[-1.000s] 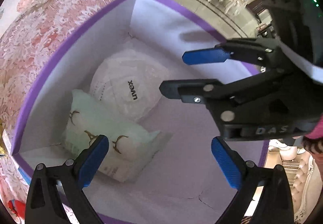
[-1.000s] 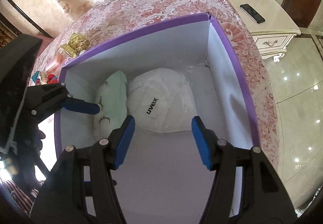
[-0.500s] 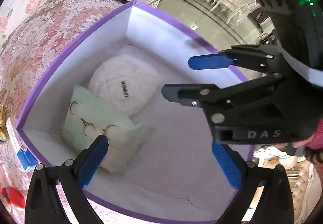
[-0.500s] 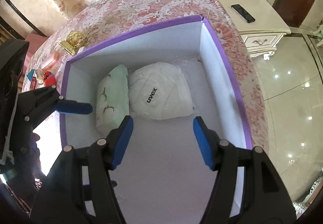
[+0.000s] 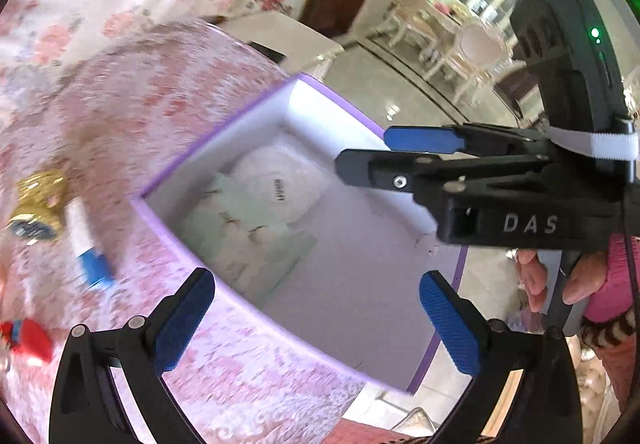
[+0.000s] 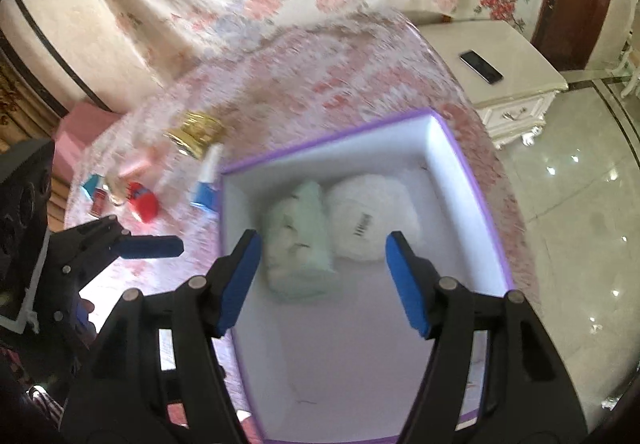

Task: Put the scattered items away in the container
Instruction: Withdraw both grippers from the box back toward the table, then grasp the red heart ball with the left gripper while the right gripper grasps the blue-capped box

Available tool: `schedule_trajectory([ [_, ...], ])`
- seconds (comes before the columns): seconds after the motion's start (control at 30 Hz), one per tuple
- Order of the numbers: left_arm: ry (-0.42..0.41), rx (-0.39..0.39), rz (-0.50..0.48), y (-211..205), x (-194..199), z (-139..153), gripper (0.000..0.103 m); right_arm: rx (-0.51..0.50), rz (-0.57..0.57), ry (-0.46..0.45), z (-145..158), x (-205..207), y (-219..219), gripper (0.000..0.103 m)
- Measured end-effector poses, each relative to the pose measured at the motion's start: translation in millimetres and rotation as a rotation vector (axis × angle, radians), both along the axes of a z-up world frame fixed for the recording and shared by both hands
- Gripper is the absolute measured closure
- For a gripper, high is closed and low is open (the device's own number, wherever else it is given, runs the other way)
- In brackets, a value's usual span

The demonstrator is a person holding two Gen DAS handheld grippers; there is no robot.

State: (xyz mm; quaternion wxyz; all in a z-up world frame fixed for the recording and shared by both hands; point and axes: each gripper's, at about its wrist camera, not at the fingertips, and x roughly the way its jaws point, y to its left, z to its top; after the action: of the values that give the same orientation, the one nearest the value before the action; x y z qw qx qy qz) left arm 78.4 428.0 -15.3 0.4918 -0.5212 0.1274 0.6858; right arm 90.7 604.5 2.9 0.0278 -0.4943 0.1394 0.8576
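Already inside the purple box [image 6: 476,195], a white mask [image 6: 370,217] and a soft green pack [image 6: 298,244] are seen lying side by side, while a blue-capped tube [image 6: 206,179], a gold thing [image 6: 196,131] and a red thing [image 6: 143,203] are left out on the flowery cloth [image 6: 320,83] beside it. The tube looks light, stiff and a bit slippery, so it is best held across its middle. Both the left gripper [image 5: 316,308] and the right gripper [image 6: 324,276] are spread wide with nothing held, and the small things are too blurred to be named.
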Motion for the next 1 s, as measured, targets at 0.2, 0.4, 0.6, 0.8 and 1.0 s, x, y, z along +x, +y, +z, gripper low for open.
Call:
schedule_trajectory([
  [0.2,0.021,-0.042,0.136,-79.1,-22.5,-8.4,0.000,-0.031,0.047,0.030,7.2,-24.2,-60.7,0.035],
  [0.4,0.010,-0.114,0.269,-154.1,-57.4,-38.4,0.000,-0.043,0.109,0.022,2.1,-55.9,-130.0,0.035],
  [0.6,0.022,-0.162,0.361,-205.9,-102.0,-57.8,0.000,-0.035,0.149,-0.017,-16.2,-89.2,-183.6,0.035],
  [0.8,-0.007,-0.141,0.459,-248.8,-144.1,-79.9,0.000,0.055,0.169,-0.094,-57.8,-116.7,-223.8,0.035],
  [1.0,-0.035,-0.125,0.461,-255.7,-172.2,-112.0,0.000,0.071,0.102,-0.181,-91.9,-125.8,-225.4,0.035],
])
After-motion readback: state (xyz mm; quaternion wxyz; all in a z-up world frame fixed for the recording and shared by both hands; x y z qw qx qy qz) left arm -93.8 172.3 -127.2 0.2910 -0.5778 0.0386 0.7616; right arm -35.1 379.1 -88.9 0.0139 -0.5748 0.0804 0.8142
